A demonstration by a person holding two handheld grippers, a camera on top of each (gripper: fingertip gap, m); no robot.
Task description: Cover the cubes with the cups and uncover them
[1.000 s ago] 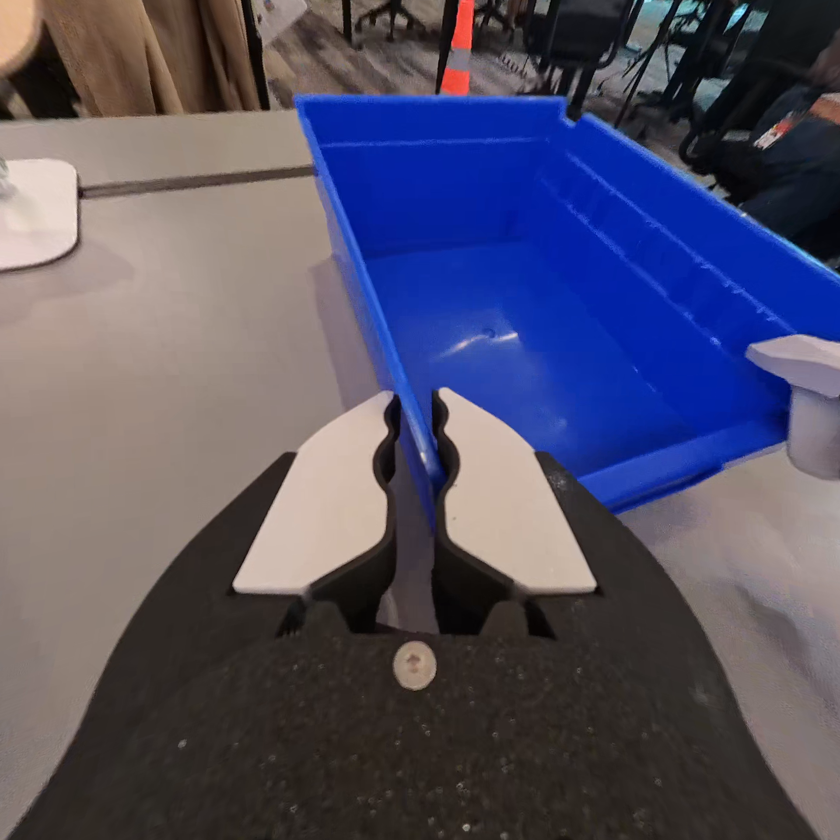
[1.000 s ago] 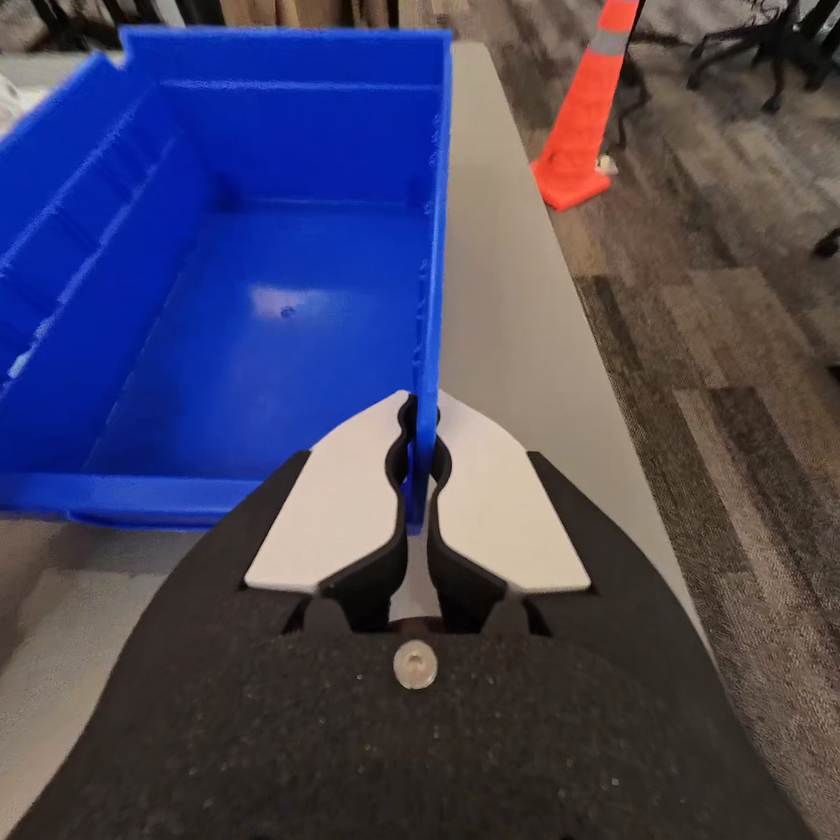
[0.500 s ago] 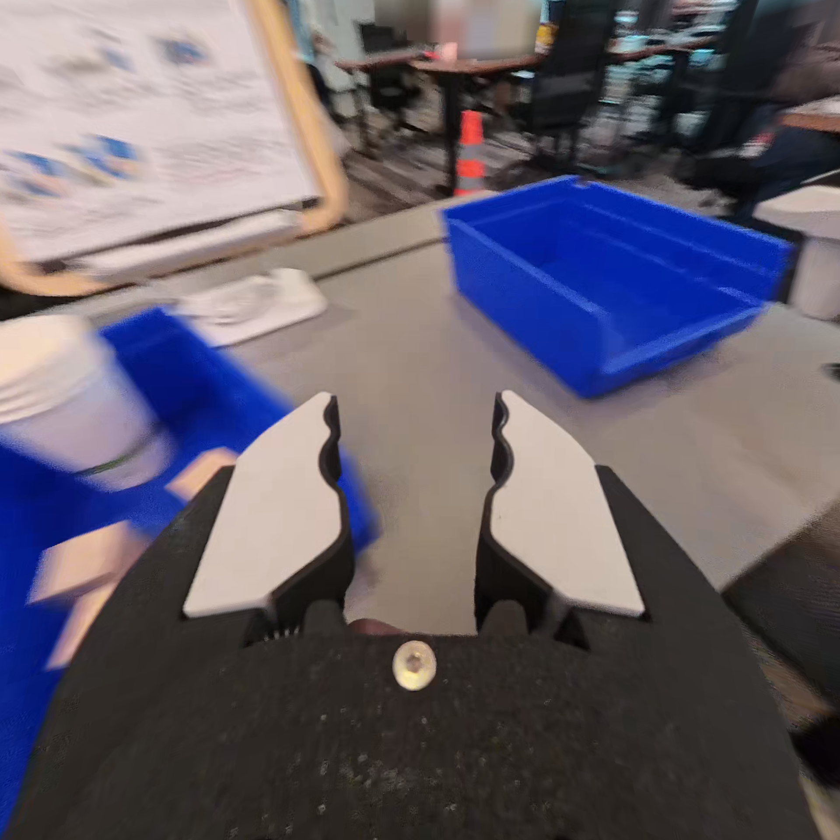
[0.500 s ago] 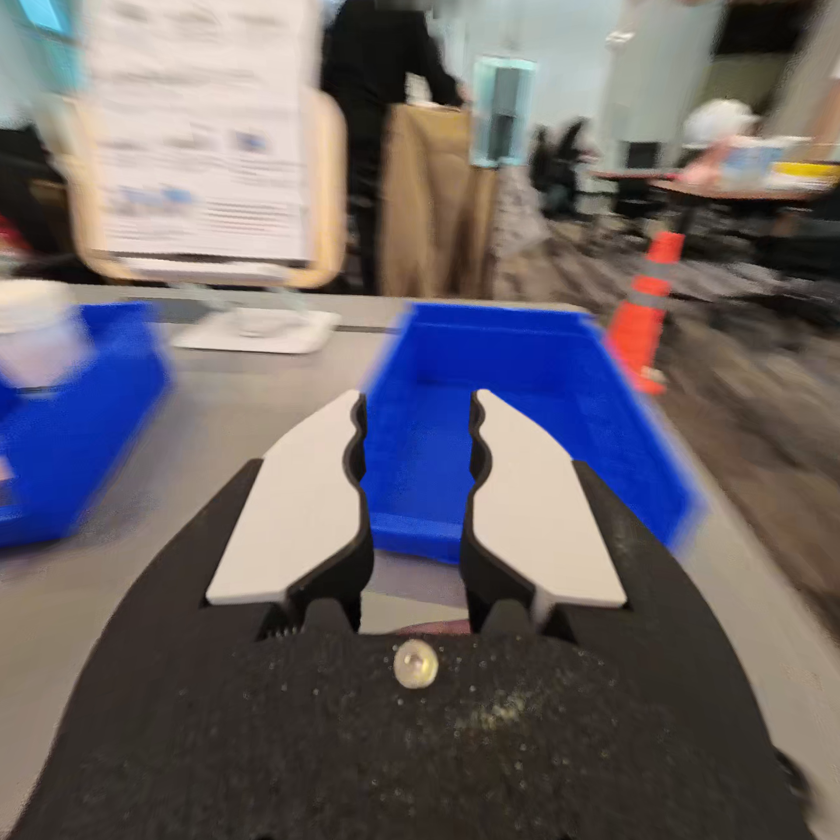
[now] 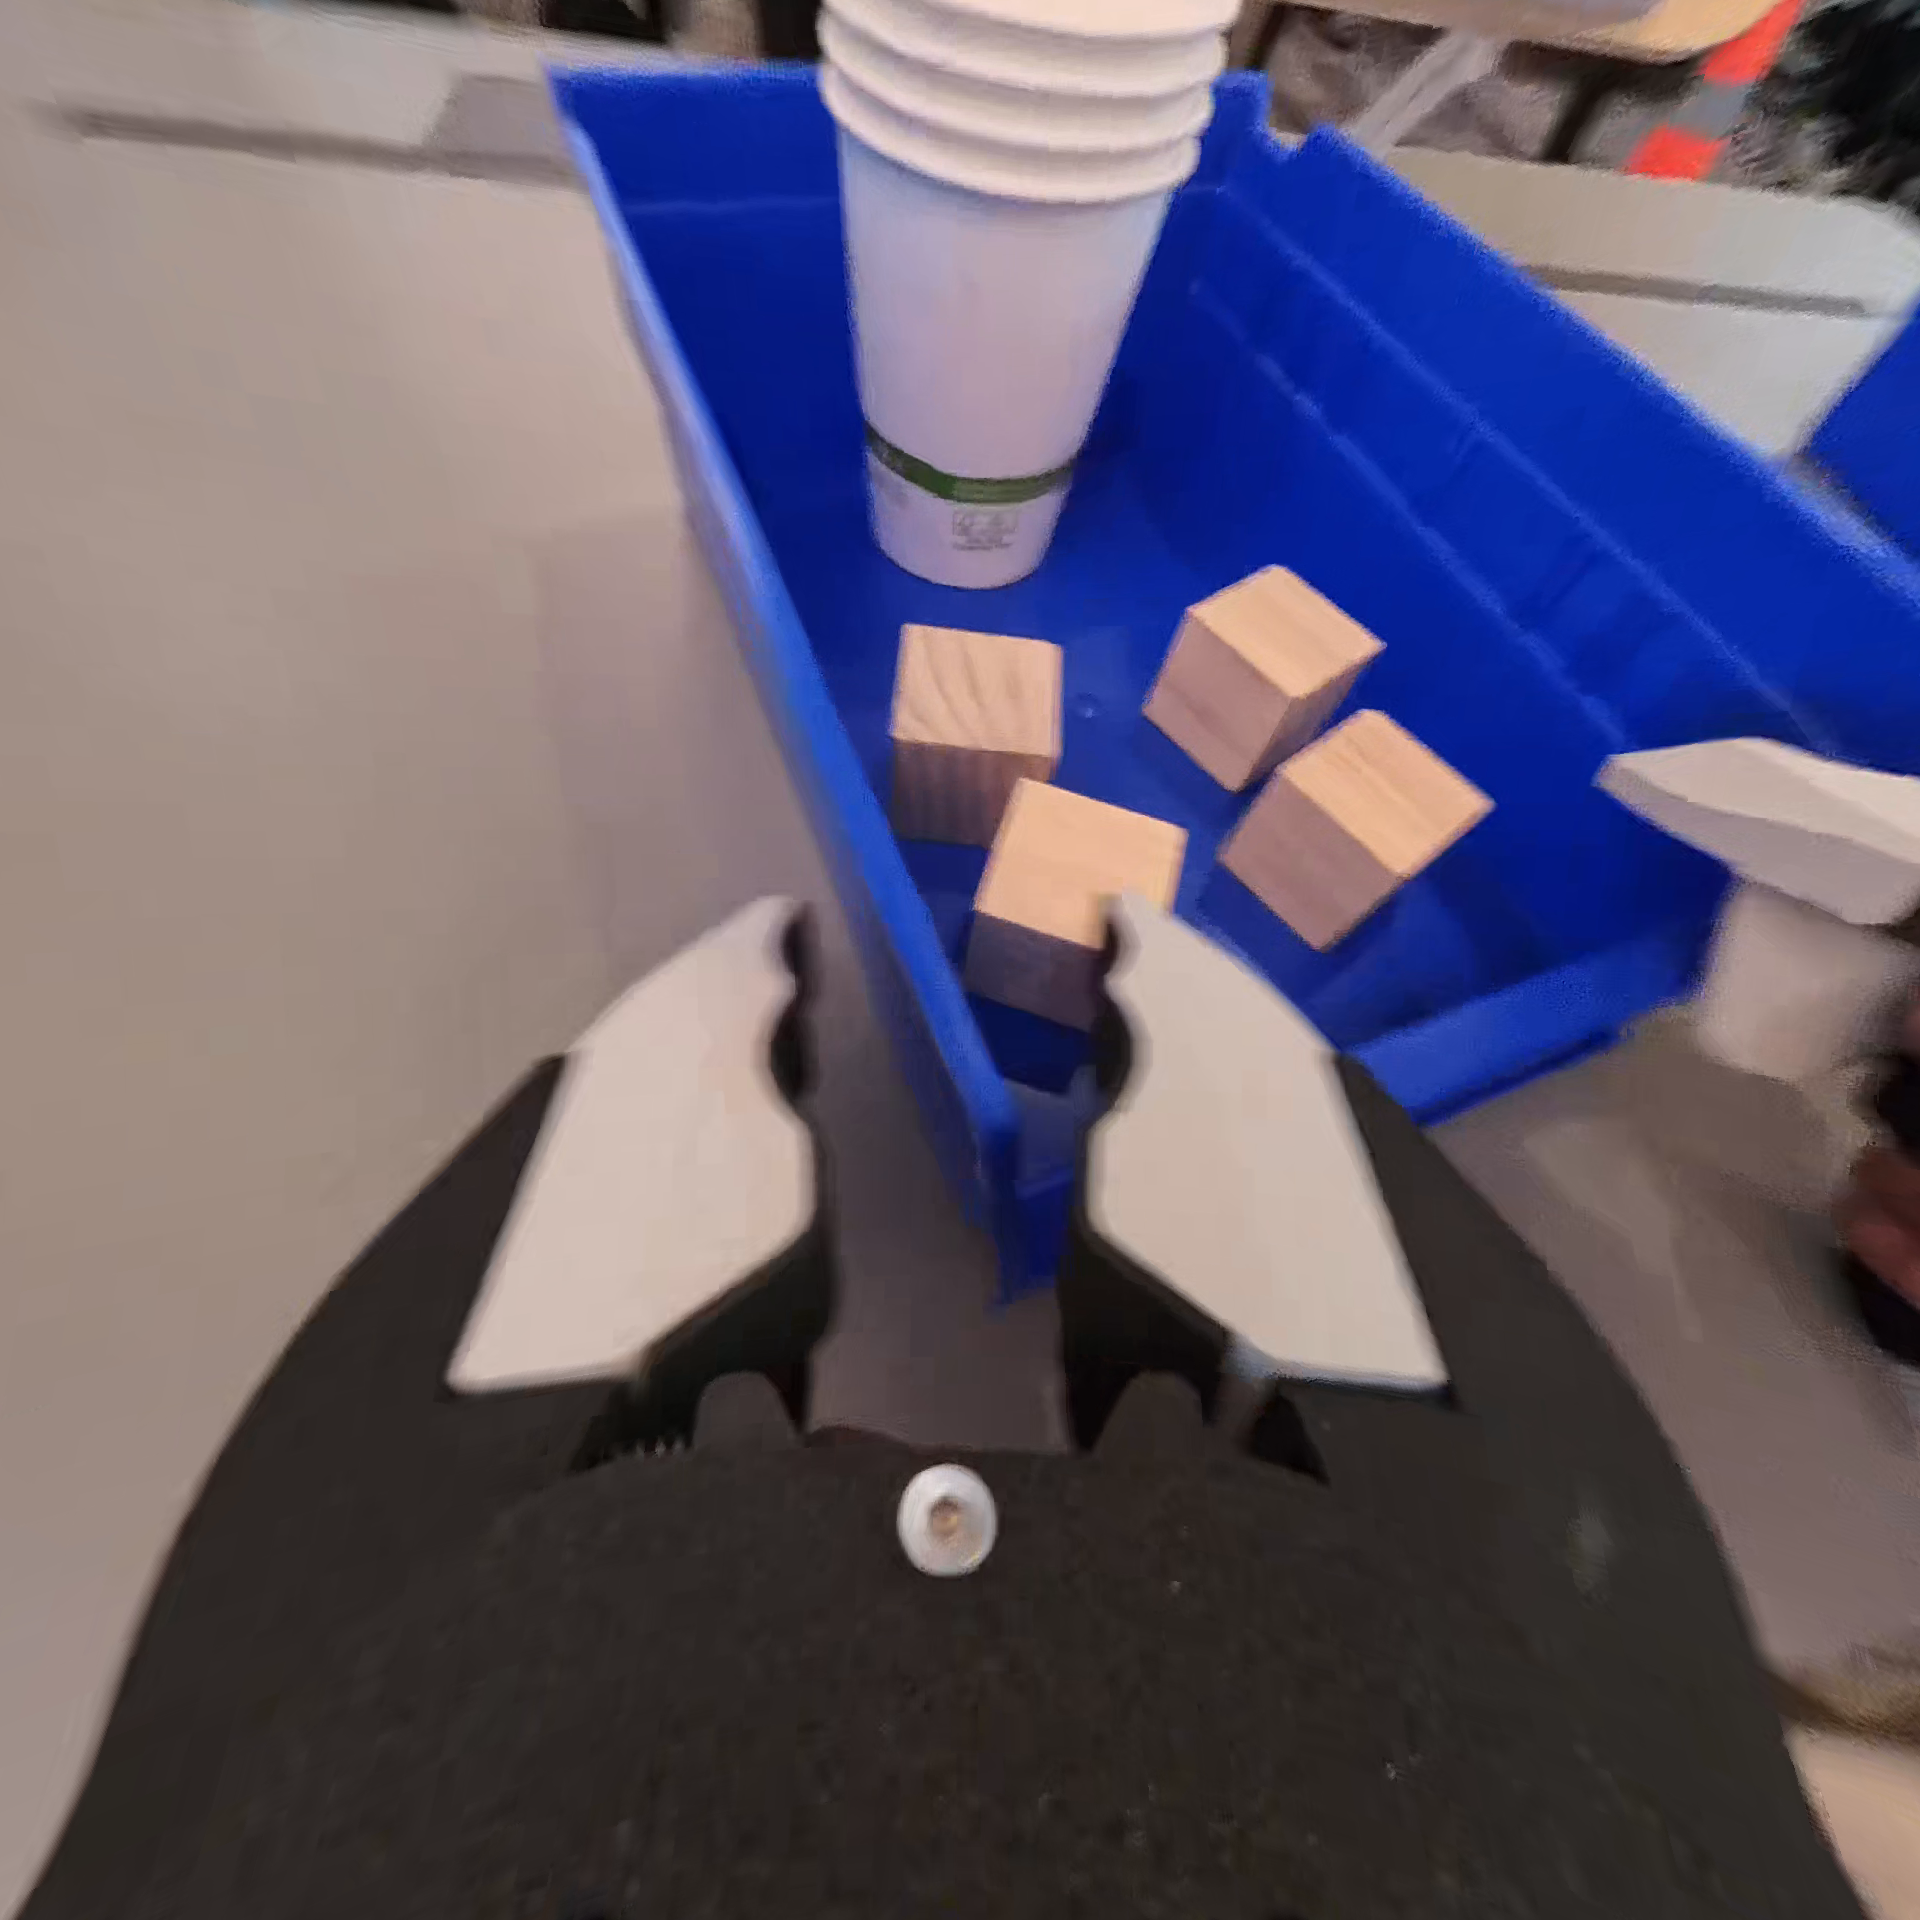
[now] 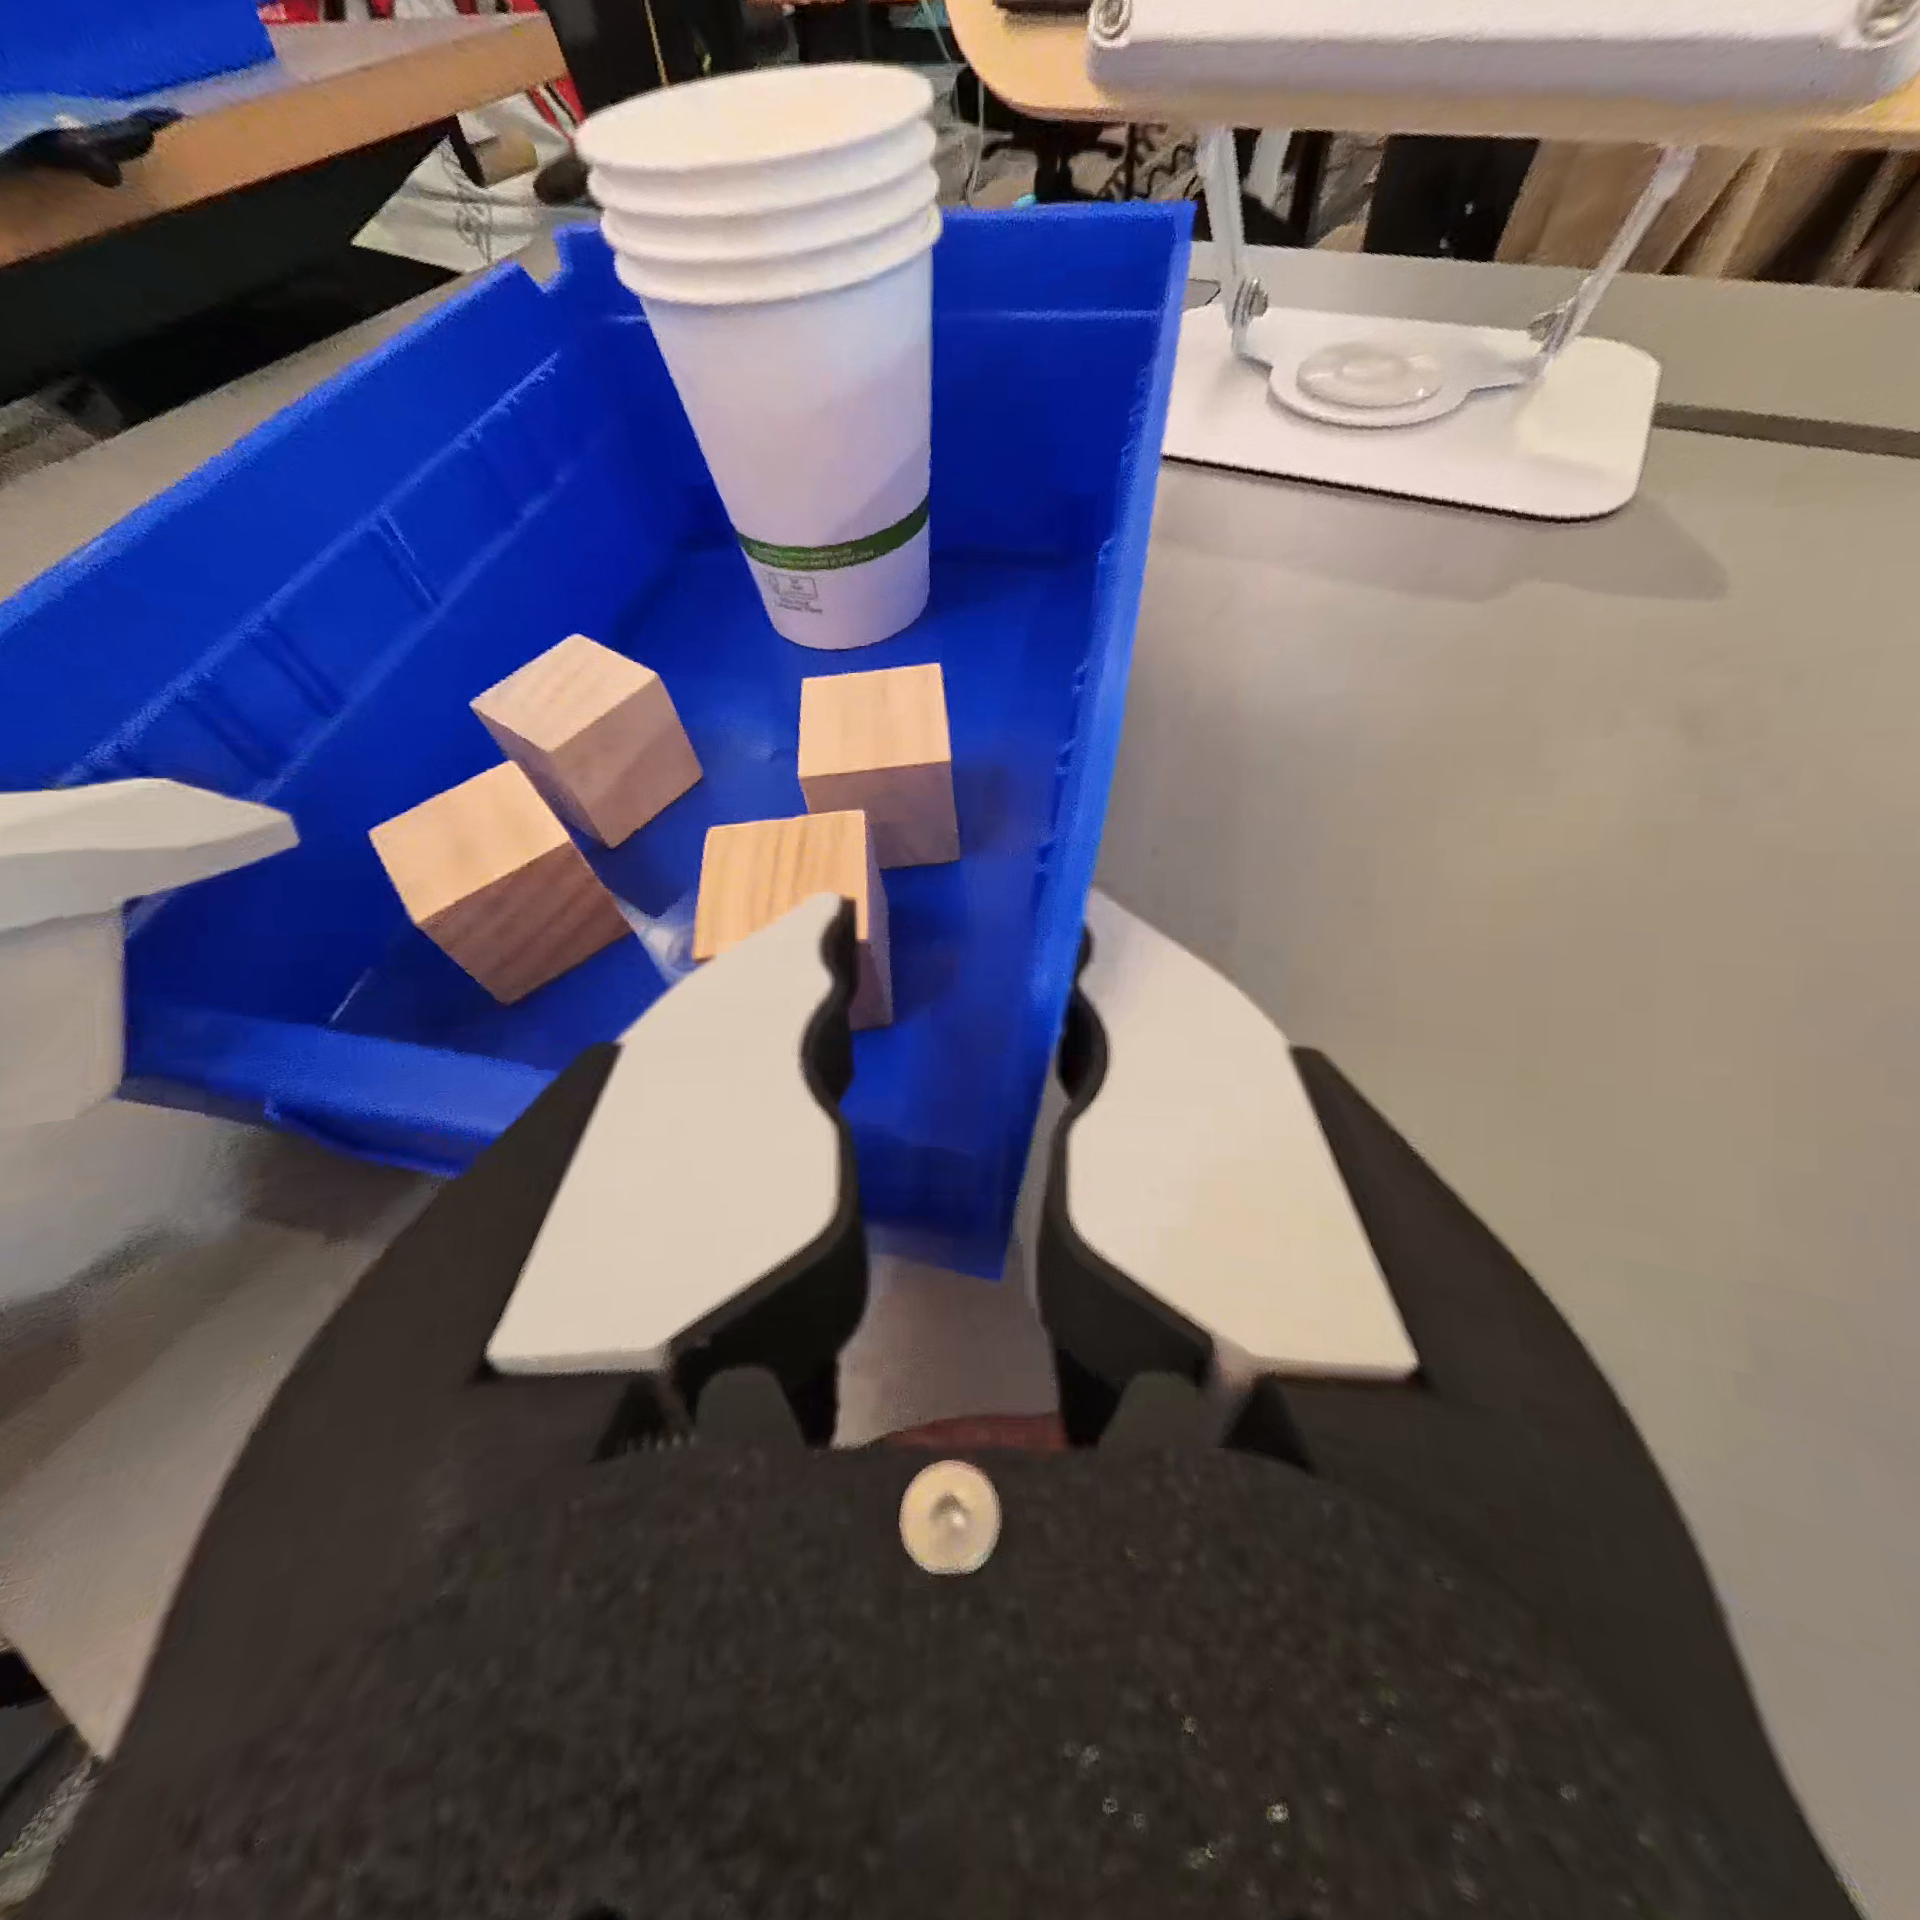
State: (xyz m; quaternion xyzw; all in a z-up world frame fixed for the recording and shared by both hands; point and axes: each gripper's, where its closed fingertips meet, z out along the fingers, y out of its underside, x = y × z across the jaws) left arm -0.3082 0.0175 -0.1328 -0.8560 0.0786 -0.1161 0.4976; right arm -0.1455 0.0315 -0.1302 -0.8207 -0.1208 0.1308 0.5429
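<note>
A blue bin (image 5: 1455,416) on the grey table holds a stack of white paper cups (image 5: 987,312) and several wooden cubes (image 5: 1262,675). My left gripper (image 5: 951,914) is open and straddles the bin's left wall near the front corner, its right finger close to the nearest cube (image 5: 1070,862). The right wrist view shows the same bin (image 6: 312,582), cups (image 6: 810,416) and cubes (image 6: 587,732). My right gripper (image 6: 961,914) is open and straddles the bin's right wall, its left finger by a cube (image 6: 779,873). Each view shows the other gripper's fingertip at the opposite side.
A white stand base (image 6: 1403,416) sits on the grey table (image 6: 1507,831) behind the bin on the right. The edge of another blue bin (image 5: 1881,416) shows at the far right of the left wrist view. Chairs and tables stand beyond.
Both grippers let go of the empty blue bin's walls, opened and swung over to the bin with cups and cubes. Each now straddles one of its side walls.
</note>
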